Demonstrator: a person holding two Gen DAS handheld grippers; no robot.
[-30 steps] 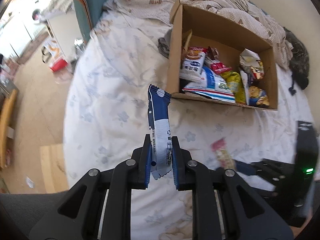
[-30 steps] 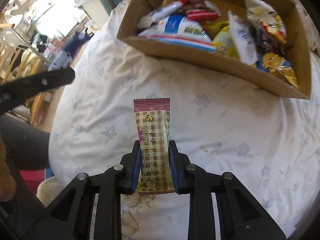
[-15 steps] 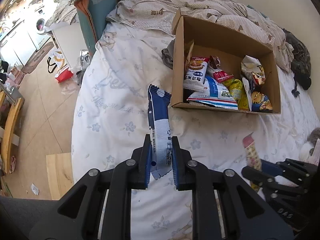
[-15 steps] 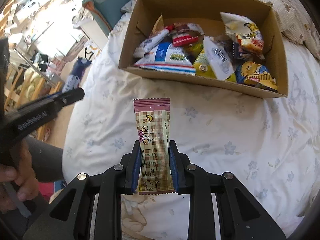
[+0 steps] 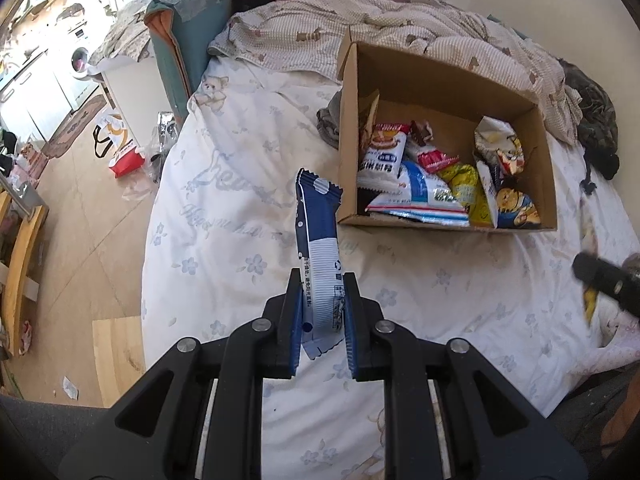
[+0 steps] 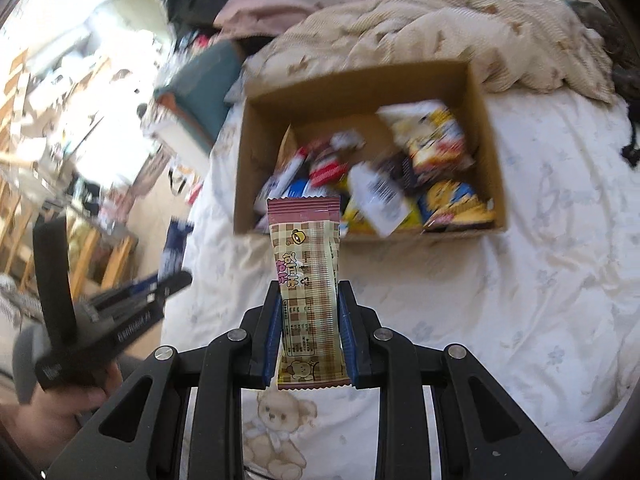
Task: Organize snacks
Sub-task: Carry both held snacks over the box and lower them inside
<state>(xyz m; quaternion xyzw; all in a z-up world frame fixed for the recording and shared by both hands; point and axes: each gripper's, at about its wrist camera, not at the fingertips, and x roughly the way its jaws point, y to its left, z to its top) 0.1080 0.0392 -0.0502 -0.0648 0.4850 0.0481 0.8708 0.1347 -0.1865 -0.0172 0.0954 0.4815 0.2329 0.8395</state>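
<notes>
Both grippers are loaded up. The left gripper (image 5: 322,312) is clamped on a blue-and-white snack packet (image 5: 318,256), which sticks up from between its fingers, held over the white floral bedsheet (image 5: 224,240). The right gripper (image 6: 308,328) is pinched on a pink-and-tan checkered snack bar (image 6: 308,276), also pointing up out of the jaws, its top edge overlapping the near wall of the box in that view.

The cardboard box (image 5: 444,76) sits open on the bed, ahead and to the right of the left gripper, and straight ahead of the right one. It's got a pile of snack bags (image 5: 436,184) inside: white-and-blue ones, a red wrapper, yellow ones, plus a yellow cartoon bag (image 6: 436,140) leaning toward the back right. The right wrist view is pretty motion-blurred, so labels are a no-go.

Around it: a rumpled checkered blanket (image 5: 400,28) bunched right behind the box, a dark grey cloth (image 5: 330,128) tucked against the box's left side, and a teal cushion (image 5: 188,36) at the bed's edge. Off the bed there's a wooden floor (image 5: 76,216) with a red-and-white bag (image 5: 120,148) on it. Nothing sits on the sheet between either gripper and the box.
</notes>
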